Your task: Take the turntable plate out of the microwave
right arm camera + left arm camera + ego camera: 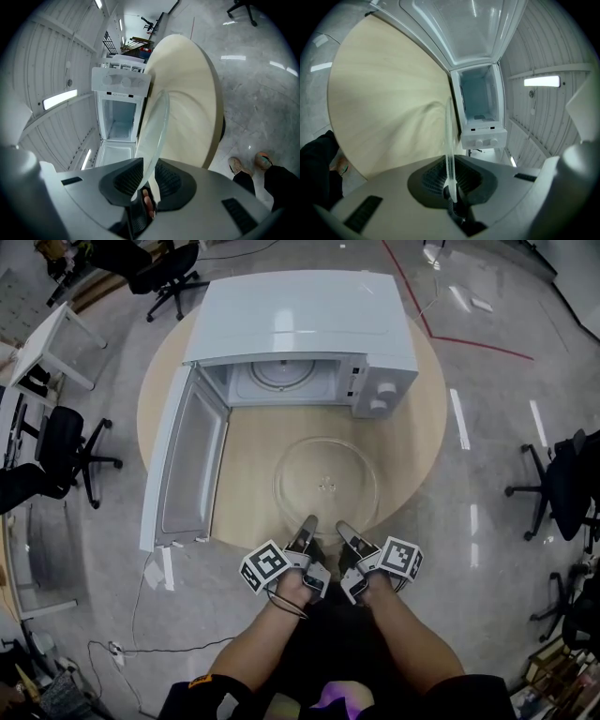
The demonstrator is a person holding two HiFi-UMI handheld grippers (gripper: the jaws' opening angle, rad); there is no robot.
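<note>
Two grippers squeeze the near rim of the glass turntable plate (325, 486). The left gripper (306, 526) is just beside the right gripper (345, 529). The plate reaches out ahead of both, over the round table (248, 456). The open microwave (309, 329) sits farther ahead.

Both arms bare and reaching forward side by side, with the left forearm (258, 638) and right forearm (410, 634) angled slightly toward each other. Jaws of the left gripper (307, 521) are drawn close, pads pressing on the rim of the glass plate (325, 486). The right gripper (343, 526) clamps the same rim just beside it (tips near, not touching). Both point forward and a little down. The left cube (264, 566) and right cube (400, 557) sit on the outer sides.
</note>
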